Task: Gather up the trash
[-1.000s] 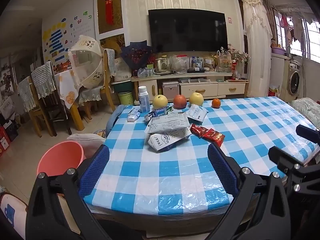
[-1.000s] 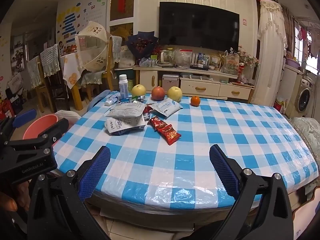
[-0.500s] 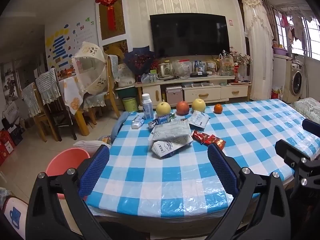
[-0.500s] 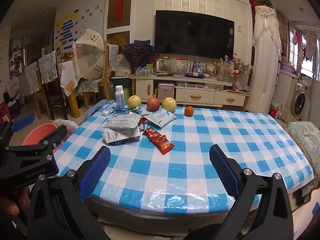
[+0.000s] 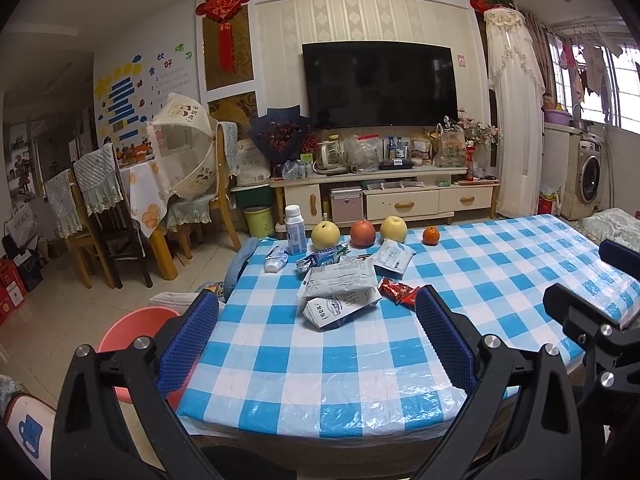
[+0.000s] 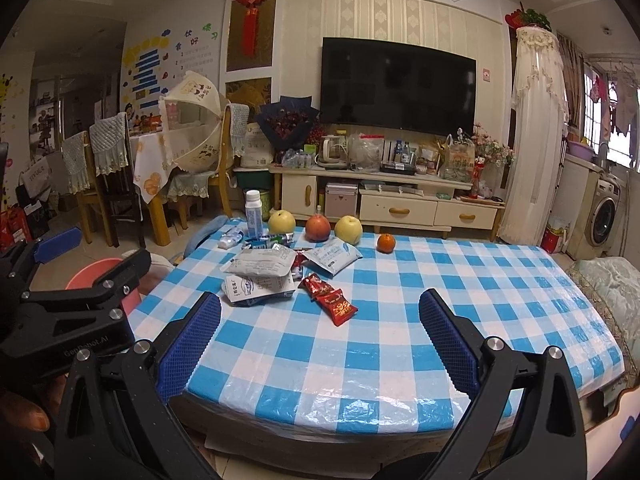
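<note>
Left tongs (image 5: pixel 316 334) and right tongs (image 6: pixel 318 336) side by side before the table (image 5: pixel 360 364), level, jaws wide apart, empty.

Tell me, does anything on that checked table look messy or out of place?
Yes. Crumpled white packets lie heaped near the far left of the table, with red snack wrappers strewn beside them and a small white bottle tipped on its side. The fruit behind stands in a neat row.
</note>
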A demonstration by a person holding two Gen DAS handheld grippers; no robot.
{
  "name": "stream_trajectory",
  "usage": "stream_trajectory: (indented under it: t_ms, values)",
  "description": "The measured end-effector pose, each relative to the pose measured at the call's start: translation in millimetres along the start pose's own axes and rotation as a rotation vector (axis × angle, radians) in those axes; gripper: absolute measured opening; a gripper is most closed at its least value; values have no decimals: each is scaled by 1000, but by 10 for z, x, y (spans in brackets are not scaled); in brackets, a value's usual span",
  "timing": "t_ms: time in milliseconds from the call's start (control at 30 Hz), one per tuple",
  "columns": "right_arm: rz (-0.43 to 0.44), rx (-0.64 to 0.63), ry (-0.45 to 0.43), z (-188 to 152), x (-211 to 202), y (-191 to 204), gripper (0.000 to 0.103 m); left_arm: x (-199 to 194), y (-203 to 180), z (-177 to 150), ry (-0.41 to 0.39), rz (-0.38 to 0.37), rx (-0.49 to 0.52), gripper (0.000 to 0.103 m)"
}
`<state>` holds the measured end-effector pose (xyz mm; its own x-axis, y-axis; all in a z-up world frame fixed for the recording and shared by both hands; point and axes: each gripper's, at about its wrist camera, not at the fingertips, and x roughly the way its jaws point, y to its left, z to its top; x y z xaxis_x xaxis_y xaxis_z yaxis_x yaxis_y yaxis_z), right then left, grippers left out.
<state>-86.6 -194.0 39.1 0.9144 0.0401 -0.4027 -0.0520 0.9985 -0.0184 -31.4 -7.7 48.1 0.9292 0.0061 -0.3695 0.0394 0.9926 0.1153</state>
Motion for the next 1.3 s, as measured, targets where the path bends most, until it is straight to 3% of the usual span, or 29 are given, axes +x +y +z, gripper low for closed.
stream_trajectory:
  t_ms: [833,1300]
  values:
    - [-11,9,-26,69,-150,-28,98,-80,30,12,-10,5,9,99]
    - [-9,7,-6,20,-55,-36,98,14,43,-47,26,1,8,99]
